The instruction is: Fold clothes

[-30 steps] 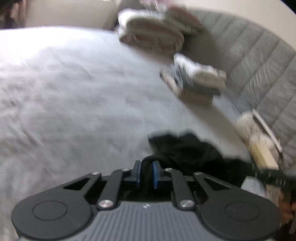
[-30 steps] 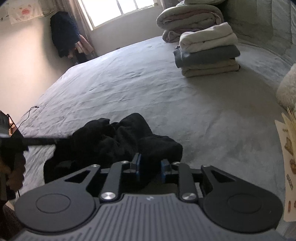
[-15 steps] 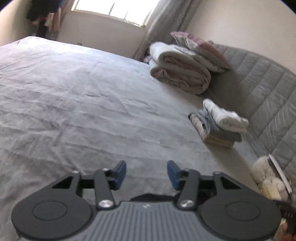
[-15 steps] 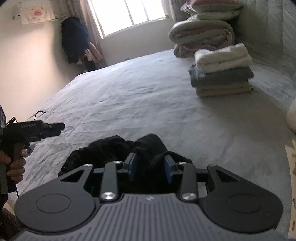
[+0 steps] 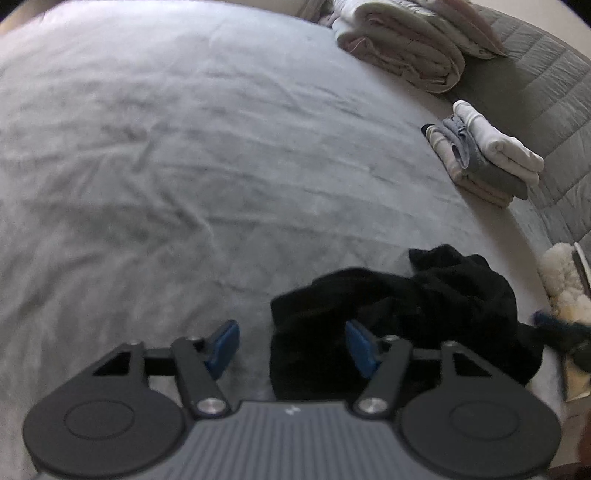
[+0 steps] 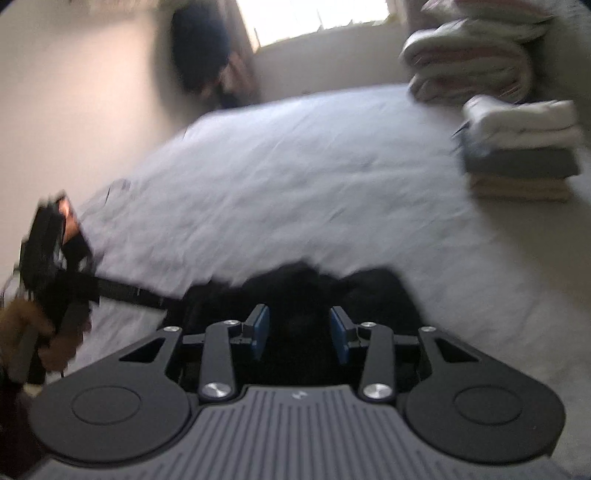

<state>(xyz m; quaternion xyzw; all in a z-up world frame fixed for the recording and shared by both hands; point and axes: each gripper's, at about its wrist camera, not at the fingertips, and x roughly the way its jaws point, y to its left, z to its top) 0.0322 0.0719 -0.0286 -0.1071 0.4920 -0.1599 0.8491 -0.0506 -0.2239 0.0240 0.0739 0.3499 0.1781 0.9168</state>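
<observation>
With the left gripper [image 5: 291, 343] released wide and the right gripper's [image 6: 300, 338] jaws just easing apart around the crumpled black garment [image 5: 406, 314], either could grab several bunched layers at once

Home bedroom: wide grey-sheeted bed [image 5: 184, 166], quilted headboard [image 5: 535, 92], rolled duvets [image 5: 406, 44], stack of folded clothes [image 5: 487, 158], sunlit window [image 6: 314, 18].
</observation>
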